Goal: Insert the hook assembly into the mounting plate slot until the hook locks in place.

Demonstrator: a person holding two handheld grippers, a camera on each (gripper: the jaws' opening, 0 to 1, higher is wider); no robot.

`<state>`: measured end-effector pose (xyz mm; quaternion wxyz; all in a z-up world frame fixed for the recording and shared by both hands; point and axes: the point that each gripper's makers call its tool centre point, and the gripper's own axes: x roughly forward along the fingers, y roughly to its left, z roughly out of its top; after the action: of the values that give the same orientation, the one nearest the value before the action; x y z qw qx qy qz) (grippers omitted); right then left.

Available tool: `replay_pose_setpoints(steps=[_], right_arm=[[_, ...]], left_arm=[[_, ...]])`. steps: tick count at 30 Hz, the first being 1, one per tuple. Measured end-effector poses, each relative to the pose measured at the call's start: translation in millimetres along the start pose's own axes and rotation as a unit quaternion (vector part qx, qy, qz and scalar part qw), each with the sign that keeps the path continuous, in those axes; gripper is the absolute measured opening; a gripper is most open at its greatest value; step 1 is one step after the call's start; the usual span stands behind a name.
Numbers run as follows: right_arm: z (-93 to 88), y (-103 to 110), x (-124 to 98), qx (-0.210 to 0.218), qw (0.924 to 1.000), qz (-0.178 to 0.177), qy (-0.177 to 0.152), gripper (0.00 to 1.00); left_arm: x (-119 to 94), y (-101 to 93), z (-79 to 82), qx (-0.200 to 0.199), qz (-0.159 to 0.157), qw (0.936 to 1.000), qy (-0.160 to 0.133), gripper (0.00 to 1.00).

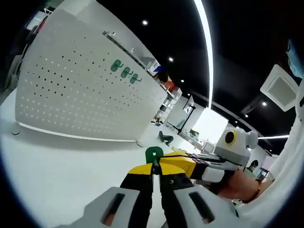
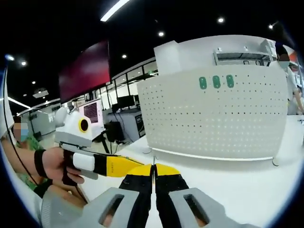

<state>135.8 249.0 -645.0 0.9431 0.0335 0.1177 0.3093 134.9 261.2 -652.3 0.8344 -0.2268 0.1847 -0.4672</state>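
Left gripper (image 1: 155,172) fingers pinch a small green plastic hook (image 1: 154,154), well apart from the white perforated mounting board (image 1: 80,90) on the worktop (image 1: 61,171); three green hooks (image 1: 125,71) already hang there. Right gripper (image 2: 154,172) fingers look closed on nothing; insertion's all still to do, I reckon.

A dark ceiling (image 1: 237,52) with a bright light strip (image 1: 205,42), above distant desks (image 2: 121,124) and a red screen (image 2: 85,71).

Matt white perforated pegboard (image 1: 80,90), green plastic hook (image 1: 154,154)

Green hook (image 1: 154,153) in left gripper (image 1: 156,176)
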Motion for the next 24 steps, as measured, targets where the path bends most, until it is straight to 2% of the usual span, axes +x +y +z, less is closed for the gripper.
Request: replay_pose_setpoints(steps=[2, 4, 12, 15, 20, 22, 24], right_arm=[[-0.6, 0, 1, -0.005, 1.0, 0.003, 0.0, 0.0], [2.3, 0, 1, 0.015, 0.9998, 0.009, -0.013, 0.0], [3.6, -2, 1, 0.004, 0.9998, 0.006, -0.019, 0.04], [4.8, -4, 0, 0.013, 0.9995, 0.009, -0.027, 0.05], [1.5, -7, -2, 0.018, 0.9995, 0.006, -0.024, 0.05], [-1.4, -6, -4, 0.026, 0.9994, 0.009, -0.023, 0.05], [-4.0, -6, -5, 0.025, 0.9995, 0.007, -0.019, 0.06]], left_arm=[[0, 0.8, -0.5, -0.006, 0.002, 1.0, 0.002, 0.04], [-1, 0.3, 1.9, -0.001, 0.0, 1.0, -0.003, 0.04], [-2, 4.6, 6.8, 0.009, 0.011, 0.9999, -0.008, 0.03], [-2, 7.6, 8.7, 0.01, 0.015, 0.9998, -0.009, 0.03], [-3, 11.4, 13.3, 0.023, 0.024, 0.9994, -0.013, 0.03], [-3, 14.2, 16.5, 0.029, 0.031, 0.9989, -0.017, 0.03], [-4, 21.5, 20.7, 0.041, 0.055, 0.9973, -0.024, 0.03]])
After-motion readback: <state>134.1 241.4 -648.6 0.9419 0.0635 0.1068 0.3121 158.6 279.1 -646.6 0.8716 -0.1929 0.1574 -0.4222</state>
